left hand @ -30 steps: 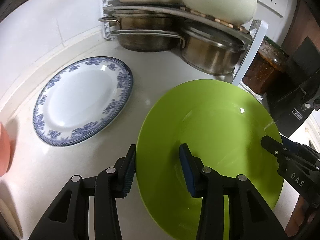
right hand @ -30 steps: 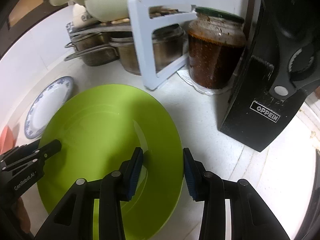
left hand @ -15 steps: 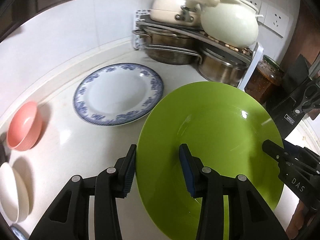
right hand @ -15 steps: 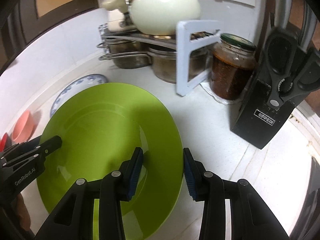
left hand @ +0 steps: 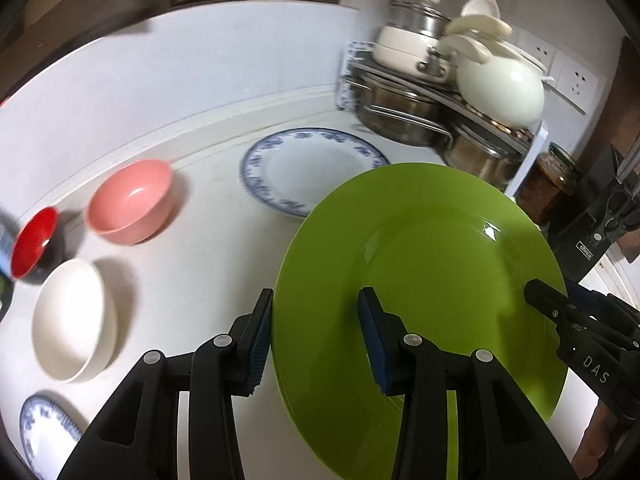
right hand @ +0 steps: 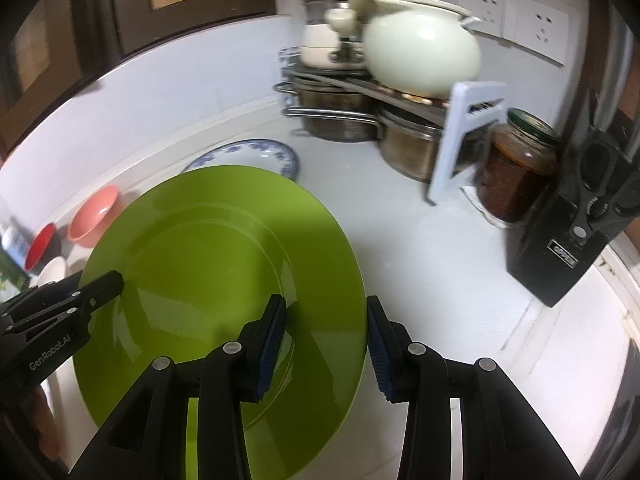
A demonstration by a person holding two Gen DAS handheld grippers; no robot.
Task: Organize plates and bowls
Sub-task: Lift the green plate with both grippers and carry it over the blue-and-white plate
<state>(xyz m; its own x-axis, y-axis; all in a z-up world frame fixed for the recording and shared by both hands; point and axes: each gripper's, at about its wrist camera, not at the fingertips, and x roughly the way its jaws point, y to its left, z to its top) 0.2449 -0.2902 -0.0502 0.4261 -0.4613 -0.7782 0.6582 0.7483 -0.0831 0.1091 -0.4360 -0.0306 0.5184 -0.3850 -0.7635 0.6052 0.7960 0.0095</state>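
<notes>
Your left gripper straddles the left rim of the green plate, one pad outside the edge and one over the plate's face, with a gap visible on both sides; the jaws stand apart and do not appear to pinch the rim. Your right gripper sits on the opposite rim in the same way, one pad on the plate's face and the other outside the edge, also spread. Whether either pad bears on the plate cannot be told from these views. The plate appears to be raised and tilted above the counter, carried between the two tools. The main hazard is slippage: the glazed surface is smooth, and if either tool drifts outward the rim can drop out of the spread jaws. Keep both tools level with each other, since uneven height tips the plate toward the lower side. The blue-patterned plate lies on the counter just beyond the green one, and a careless descent could strike rim against rim. The pink bowl, red bowl and white bowl stand to the left, within reach of a wide swing. The pot rack and the jar stand close on the right.
</notes>
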